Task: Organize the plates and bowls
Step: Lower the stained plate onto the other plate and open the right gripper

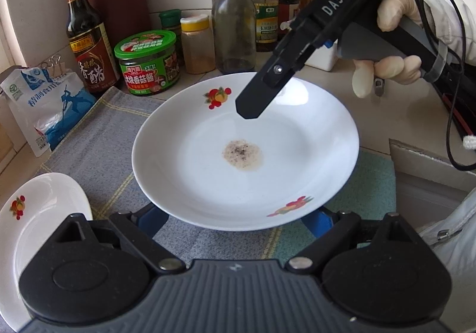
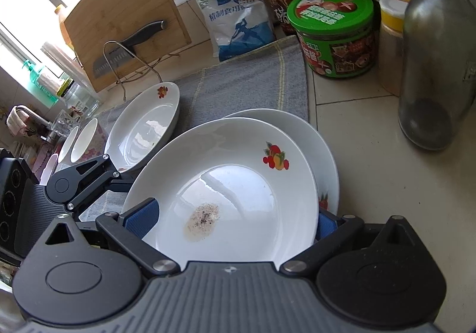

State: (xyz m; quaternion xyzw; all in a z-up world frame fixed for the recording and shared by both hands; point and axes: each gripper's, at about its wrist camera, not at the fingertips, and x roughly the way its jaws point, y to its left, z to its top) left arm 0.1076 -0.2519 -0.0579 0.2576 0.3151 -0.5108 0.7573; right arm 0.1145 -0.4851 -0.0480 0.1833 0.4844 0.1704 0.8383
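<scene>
A white deep plate (image 1: 247,151) with fruit decals and a brown residue spot is held tilted above the grey cloth. My right gripper (image 2: 235,221) is shut on its rim: one blue pad (image 2: 142,218) lies inside the plate, the other under it. In the left wrist view the right gripper's black finger (image 1: 255,98) rests on the plate's far rim. My left gripper (image 1: 238,221) is open, its blue pads beneath the plate's near edge. A second plate (image 2: 324,151) lies under the held one. A third plate (image 2: 142,127) sits to the left, also in the left wrist view (image 1: 38,232).
Two bowls (image 2: 80,142) stand left of the third plate. Sauce jar (image 1: 148,62), vinegar bottle (image 1: 89,35), glass bottle (image 1: 235,23), spice jars and a salt bag (image 1: 44,104) line the back. A cutting board with knife (image 2: 125,12) leans at the window. The grey cloth (image 1: 98,142) covers the counter.
</scene>
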